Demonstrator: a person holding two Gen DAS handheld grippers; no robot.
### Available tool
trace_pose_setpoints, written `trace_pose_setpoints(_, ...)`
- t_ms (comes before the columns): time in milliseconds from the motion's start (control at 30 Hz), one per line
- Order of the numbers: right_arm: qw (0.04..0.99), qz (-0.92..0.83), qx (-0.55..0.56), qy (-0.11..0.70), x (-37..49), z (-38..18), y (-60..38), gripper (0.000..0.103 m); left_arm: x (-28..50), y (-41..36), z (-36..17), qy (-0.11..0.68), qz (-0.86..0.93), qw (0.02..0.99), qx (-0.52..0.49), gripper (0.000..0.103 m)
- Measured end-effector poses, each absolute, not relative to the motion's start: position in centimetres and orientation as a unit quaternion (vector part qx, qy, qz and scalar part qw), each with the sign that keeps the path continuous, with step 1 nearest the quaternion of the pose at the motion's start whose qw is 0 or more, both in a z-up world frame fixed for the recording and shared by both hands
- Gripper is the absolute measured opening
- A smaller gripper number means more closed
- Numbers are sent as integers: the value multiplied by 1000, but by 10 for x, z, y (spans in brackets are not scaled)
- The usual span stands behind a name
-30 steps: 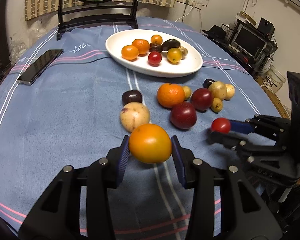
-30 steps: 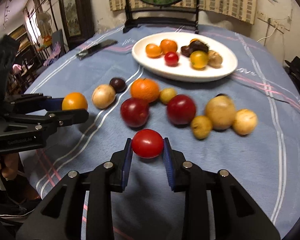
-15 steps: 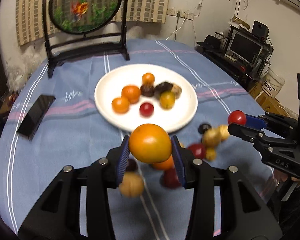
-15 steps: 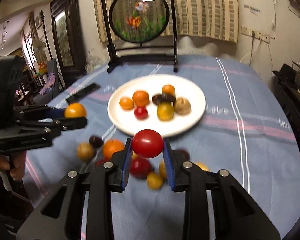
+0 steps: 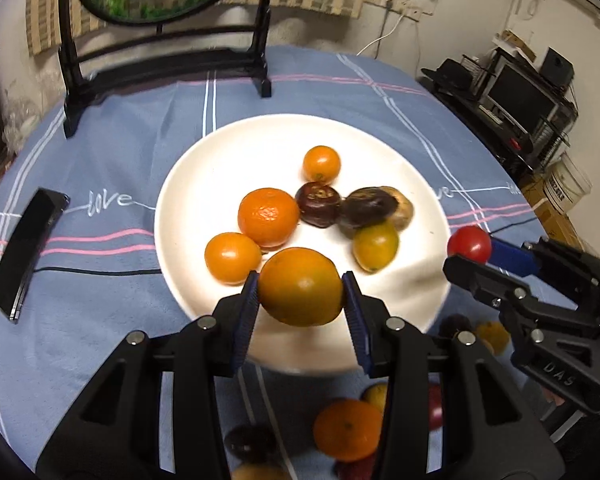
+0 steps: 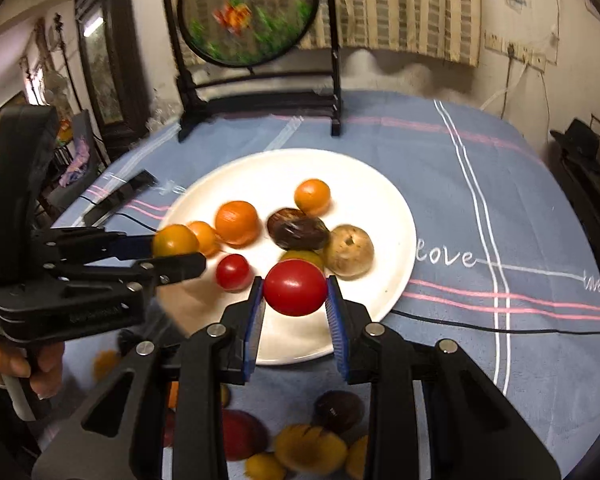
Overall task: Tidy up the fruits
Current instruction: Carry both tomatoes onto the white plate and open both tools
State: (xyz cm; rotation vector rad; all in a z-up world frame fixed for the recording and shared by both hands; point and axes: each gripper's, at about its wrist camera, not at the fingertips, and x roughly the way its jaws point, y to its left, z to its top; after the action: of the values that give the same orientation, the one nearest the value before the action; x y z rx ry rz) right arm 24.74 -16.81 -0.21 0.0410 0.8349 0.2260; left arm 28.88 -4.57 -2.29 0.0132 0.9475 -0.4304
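The left gripper [image 5: 300, 300] has its blue pads pressed against both sides of an orange fruit [image 5: 300, 286], which hangs clear above the near edge of the white plate [image 5: 188, 184]. The right gripper [image 6: 295, 300] is nearly closed, pinching a small red tomato [image 6: 295, 287] between its pads, also held in the air over the near part of the plate. Seen from the left wrist, the right gripper reaches in at the plate's right rim; seen from the right wrist, the left gripper comes in at the plate's left rim, with a person's hand [image 6: 32, 364] around its handle.

On the plate lie three orange fruits, with the largest tangerine [image 5: 268, 216] near the middle, two dark brown fruits [image 5: 318, 204] touching each other beyond it, a tan fruit [image 6: 348, 251] to their right, a yellow-green fruit [image 5: 375, 245] on the near side of those, and a second red tomato [image 6: 233, 272] near the front of the plate.

The plate rests on a blue tablecloth [image 5: 112, 320] with white and pink stripes. On the near side of the plate, partly hidden by the grippers and blurred, more loose fruits [image 5: 347, 429] sit on the cloth. Left of the plate lies a black phone [image 5: 24, 254] with a cable. Behind the plate stands a round picture in a black stand [image 6: 256, 76].
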Motion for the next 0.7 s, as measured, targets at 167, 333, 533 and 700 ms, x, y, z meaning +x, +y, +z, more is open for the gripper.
trace_pose_setpoints(167,898,94,26,429,262,-20,-175,31,304,-46,-35,466,-197,863,-2,42)
trace_pose_setpoints(333,891,81,32,445,270,-30,-179,31,312,-48,-37,466,-193,863,-6,51)
trace_pose_setpoints(533,899,80,59,427,261,-23,-186,49,302,-46,-15,433,-178,883,-5,77)
trace_pose_setpoints(700,905,78,80,411,242,-14,-195,51,283,-42,-3,425,-180,887,14,82)
